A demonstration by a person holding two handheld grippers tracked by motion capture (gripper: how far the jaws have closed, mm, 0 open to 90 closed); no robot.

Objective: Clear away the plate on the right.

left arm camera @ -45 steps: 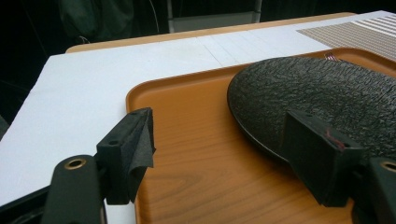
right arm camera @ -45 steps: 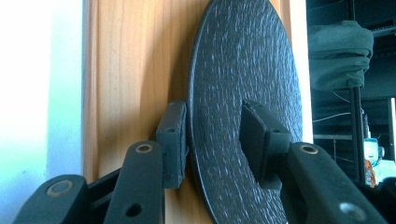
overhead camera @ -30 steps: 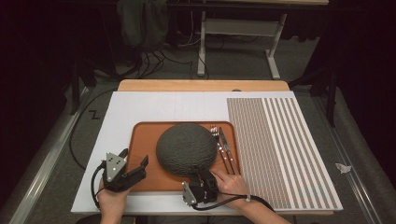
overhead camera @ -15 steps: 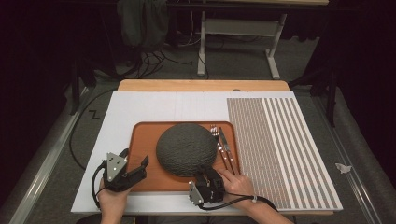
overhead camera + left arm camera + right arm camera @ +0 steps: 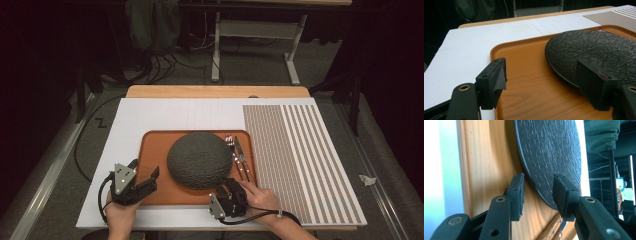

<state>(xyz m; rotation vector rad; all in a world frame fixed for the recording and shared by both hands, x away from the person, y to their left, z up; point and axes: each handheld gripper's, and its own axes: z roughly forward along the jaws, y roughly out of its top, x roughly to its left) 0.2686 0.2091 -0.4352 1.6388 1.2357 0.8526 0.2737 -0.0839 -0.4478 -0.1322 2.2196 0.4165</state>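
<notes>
Straddling the dark plate (image 5: 549, 152) rim, right gripper (image 5: 537, 192) jaws part-open, gripping nothing; left gripper (image 5: 541, 82) wide open.

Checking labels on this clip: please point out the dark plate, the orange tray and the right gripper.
dark plate (image 5: 199, 159), high view, centre of its textured top.
orange tray (image 5: 152, 149), high view, bare floor left of the plate.
right gripper (image 5: 537, 192), right gripper view, midway between its fingertips, at the plate's rim.

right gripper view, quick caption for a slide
Right gripper straddles the near edge of the dark textured plate on the wooden tray, jaws apart.
</notes>
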